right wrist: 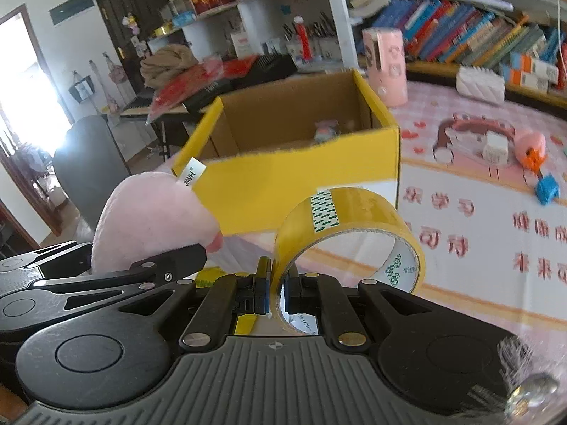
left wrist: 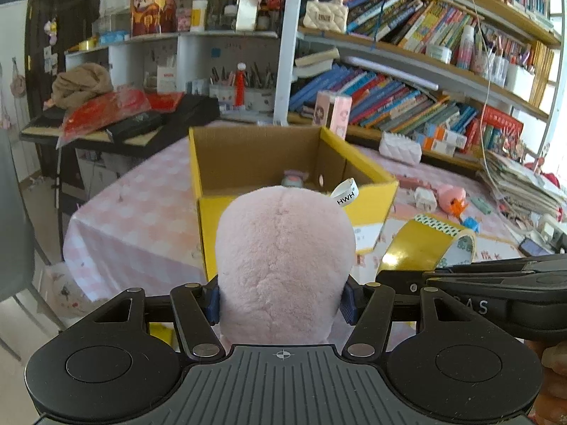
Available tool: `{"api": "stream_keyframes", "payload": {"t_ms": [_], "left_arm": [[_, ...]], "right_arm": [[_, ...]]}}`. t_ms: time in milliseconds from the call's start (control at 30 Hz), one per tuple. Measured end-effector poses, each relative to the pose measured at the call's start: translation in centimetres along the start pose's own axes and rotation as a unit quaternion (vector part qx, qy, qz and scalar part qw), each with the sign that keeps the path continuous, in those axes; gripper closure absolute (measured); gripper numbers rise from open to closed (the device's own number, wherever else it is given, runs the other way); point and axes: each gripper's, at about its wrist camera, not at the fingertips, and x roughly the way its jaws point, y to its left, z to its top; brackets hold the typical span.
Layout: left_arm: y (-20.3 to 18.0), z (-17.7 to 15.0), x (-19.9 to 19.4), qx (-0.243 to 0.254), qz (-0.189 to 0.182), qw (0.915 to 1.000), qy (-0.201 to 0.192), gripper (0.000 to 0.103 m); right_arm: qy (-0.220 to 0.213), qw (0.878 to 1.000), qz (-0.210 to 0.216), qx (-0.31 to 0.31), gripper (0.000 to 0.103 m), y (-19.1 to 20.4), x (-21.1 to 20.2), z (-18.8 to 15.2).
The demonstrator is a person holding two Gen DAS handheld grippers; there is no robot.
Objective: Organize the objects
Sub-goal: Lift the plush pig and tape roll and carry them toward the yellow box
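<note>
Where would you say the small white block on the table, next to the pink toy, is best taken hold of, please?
Probably across two opposite flat faces of the white block, coming from above: it sits low on the tablecloth, and the pink toy crowds its right side.

Plush toy (left wrist: 283,262): pink, fluffy, white tag, before box.
Tape roll (right wrist: 351,226): yellow, on edge.
Box (right wrist: 304,184): yellow cardboard, open.

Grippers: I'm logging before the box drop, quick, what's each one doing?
Left gripper: closed on the pink plush toy.
Right gripper: closed on the wall of the yellow tape roll.
</note>
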Motion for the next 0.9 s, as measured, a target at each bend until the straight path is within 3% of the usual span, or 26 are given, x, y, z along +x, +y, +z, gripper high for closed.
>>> {"api": "stream_keyframes", "payload": {"t_ms": [433, 900], "left_arm": [[0.8, 5.6, 2.5, -0.010, 0.019, 0.9981, -0.057, 0.044], [-0.2, 9.3, 9.6, -0.017, 0.062, 0.9971, -0.041, 0.044]], "right_arm": [[-0.111, 0.990, 0.024, -0.079, 0.096, 1.0, 0.2, 7.4], [-0.103, 0.987, 0.064, -0.105, 0.096, -2.6, 6.4, 14.7]]}}
